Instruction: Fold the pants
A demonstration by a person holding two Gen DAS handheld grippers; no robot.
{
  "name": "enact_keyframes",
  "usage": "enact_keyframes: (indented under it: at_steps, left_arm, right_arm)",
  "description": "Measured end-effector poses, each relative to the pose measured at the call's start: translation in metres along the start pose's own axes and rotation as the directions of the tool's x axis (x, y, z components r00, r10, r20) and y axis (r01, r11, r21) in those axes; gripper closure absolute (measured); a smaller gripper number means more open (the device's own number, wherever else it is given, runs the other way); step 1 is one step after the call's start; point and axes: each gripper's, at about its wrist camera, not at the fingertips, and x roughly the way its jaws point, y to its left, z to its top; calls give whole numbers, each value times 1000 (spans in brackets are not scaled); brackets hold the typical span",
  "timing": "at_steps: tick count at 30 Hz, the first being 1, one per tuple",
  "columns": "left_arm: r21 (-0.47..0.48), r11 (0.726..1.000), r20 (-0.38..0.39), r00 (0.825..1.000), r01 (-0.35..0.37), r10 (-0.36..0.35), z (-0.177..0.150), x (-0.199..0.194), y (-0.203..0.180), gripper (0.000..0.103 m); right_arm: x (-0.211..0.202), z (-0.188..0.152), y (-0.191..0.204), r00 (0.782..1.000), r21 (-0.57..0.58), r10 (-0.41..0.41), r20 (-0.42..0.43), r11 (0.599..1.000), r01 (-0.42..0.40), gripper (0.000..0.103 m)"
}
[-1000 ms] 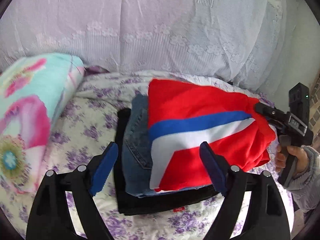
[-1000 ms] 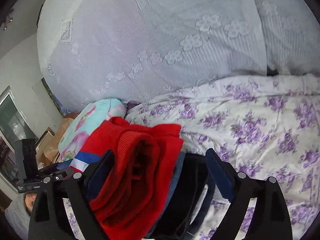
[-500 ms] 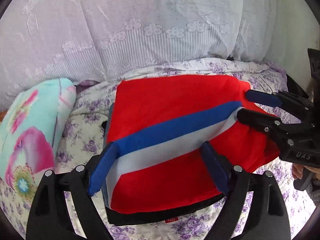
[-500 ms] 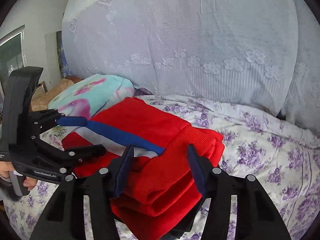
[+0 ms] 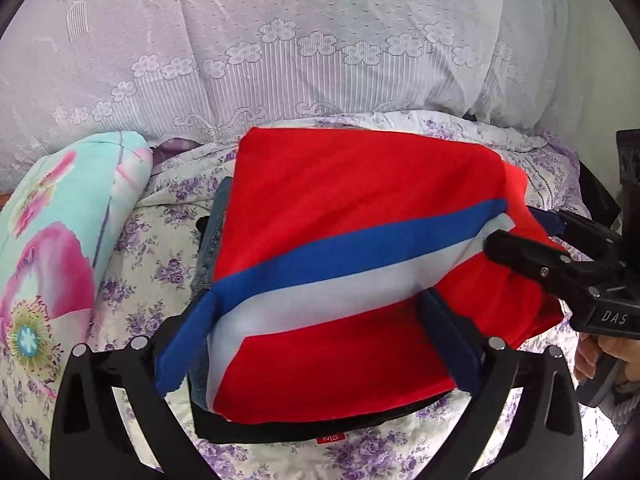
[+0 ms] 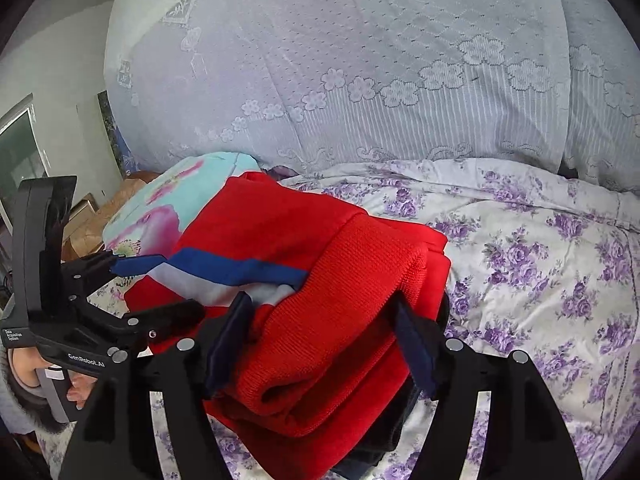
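Observation:
Folded red pants [image 5: 344, 208] with a blue and white stripe lie on top of a stack on the bed, over folded jeans [image 5: 212, 224] and a black garment [image 5: 304, 432]. My left gripper [image 5: 320, 344] is open, its fingers straddling the near edge of the red pants. My right gripper [image 6: 320, 344] is open around the thick folded end of the red pants [image 6: 320, 288]. The right gripper also shows in the left wrist view [image 5: 524, 236] at the stack's right end. The left gripper shows in the right wrist view [image 6: 160, 284] at the stack's left end.
The stack sits on a purple-flowered bedsheet [image 6: 540, 264]. A turquoise and pink floral pillow [image 5: 60, 232] lies to the left. A large pale lilac quilt [image 5: 320, 48] rises behind. A room wall and furniture [image 6: 48, 152] show at far left.
Both grippers have moved in on the stack from its two ends. The right gripper went from beside the pile to straddling the red folded end. The red pants now sit squarer on the stack.

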Motion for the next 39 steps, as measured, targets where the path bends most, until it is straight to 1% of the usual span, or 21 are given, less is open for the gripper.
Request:
enact_keyframes:
  at_steps: [1,2,3,5,6,8,10,12,13,16,18,22,26,28,32,35,39]
  left_arm:
    - [7,1000,9,1000,-30,30,0,-7,-2,4]
    - [17,998,19,998,-57,57,0,-13,-4,5]
    - [27,997,26,997,-75,74,-1,-21,-6,5]
    - [38,995,31,996,-87,86,-3,-35,-8,5]
    - [39,995,36,995,-96,95,-5,-42,-10,5]
    - [40,993,51,992,-115,113,-9,-59,-14,5]
    - [35,991,60,990,-133,130,-14,-77,-17,5]
    - [22,989,66,987,-149,147,-18,-95,-19,5]
    - [14,988,71,985,-156,155,-21,-104,-20,5]
    - [1,983,86,979,-183,182,-30,-132,-22,5]
    - [-12,978,95,973,-208,208,-36,-149,-22,5]
    - [-55,968,113,962,-244,249,-48,-187,-22,5]
    - [-66,953,97,949,-296,301,-59,-213,-26,5]
    - [-70,957,106,952,-280,286,-65,-226,-28,5]
    - [-90,965,109,960,-248,257,-74,-246,-31,5]
    - [-91,964,117,958,-251,260,-77,-256,-36,5]
    - [-85,962,126,955,-258,268,-78,-265,-42,5]
  right_arm:
    - [-9,0,3,1000,6,-27,6,1000,27,23]
    - [-15,1,5,997,14,-77,12,997,77,11]
    - [-23,1,8,993,17,-113,20,993,113,9]
    - [-37,0,18,984,10,-177,36,984,177,8]
    - [-45,-1,25,975,5,-217,41,976,217,6]
    - [-59,-5,38,961,8,-275,32,961,275,4]
    - [-75,-10,52,952,22,-302,40,953,302,4]
    - [-92,-16,67,938,43,-343,55,939,341,4]
    - [-100,-19,73,934,56,-353,61,935,350,4]
    - [-123,-27,85,928,100,-365,70,929,357,4]
    - [-133,-32,93,922,125,-383,53,919,374,4]
    - [-157,-46,110,934,151,-352,61,928,340,4]
    - [-176,-59,129,934,146,-350,70,930,338,4]
    - [-184,-64,138,937,133,-342,69,934,331,4]
    - [-201,-69,154,936,115,-340,94,937,329,4]
    - [-211,-70,159,940,124,-324,105,942,311,4]
    - [-221,-69,161,939,128,-323,117,943,308,4]
